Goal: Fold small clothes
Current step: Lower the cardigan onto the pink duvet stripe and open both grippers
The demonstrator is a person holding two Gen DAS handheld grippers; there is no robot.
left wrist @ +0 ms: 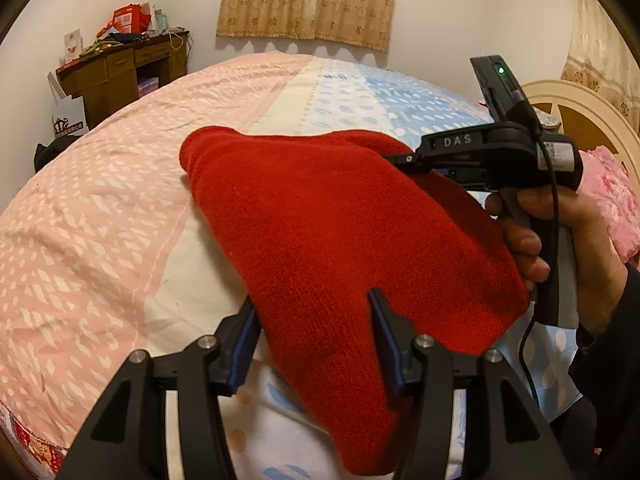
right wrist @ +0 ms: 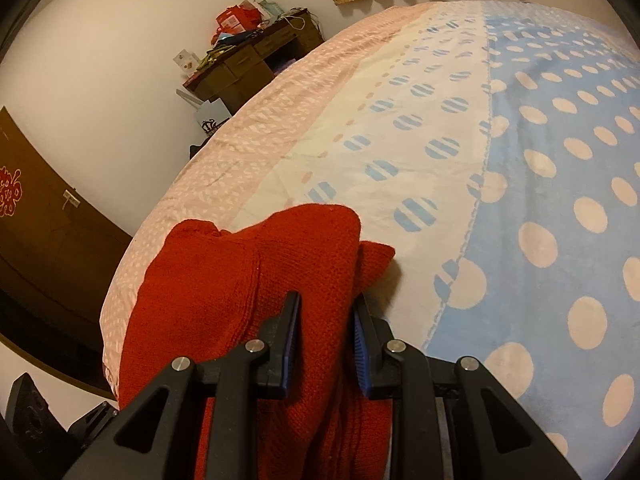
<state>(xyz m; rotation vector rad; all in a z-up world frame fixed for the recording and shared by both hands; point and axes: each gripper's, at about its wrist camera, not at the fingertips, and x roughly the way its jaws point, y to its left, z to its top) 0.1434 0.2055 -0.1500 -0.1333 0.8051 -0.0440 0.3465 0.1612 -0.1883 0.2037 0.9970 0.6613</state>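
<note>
A red knit garment (left wrist: 320, 216) lies folded across the bed (left wrist: 100, 220), running from the middle down toward my left gripper (left wrist: 312, 302). That gripper's jaws stand apart; the fabric's near end lies loosely between the blue pads (left wrist: 246, 340), which do not pinch it. My right gripper (left wrist: 402, 159), held by a hand (left wrist: 560, 224), grips the garment's far right edge. In the right wrist view, my right gripper (right wrist: 327, 298) is shut on a bunched fold of the red garment (right wrist: 208, 280), which fills the gap between its pads (right wrist: 291, 332).
The bed cover has pink, white and blue dotted bands (right wrist: 560, 160). A cluttered wooden desk (left wrist: 120, 68) stands past the bed's far left corner. A cream headboard (left wrist: 568, 100) and pink pillow (left wrist: 608, 200) are at right. A dark door (right wrist: 36, 216) lies left.
</note>
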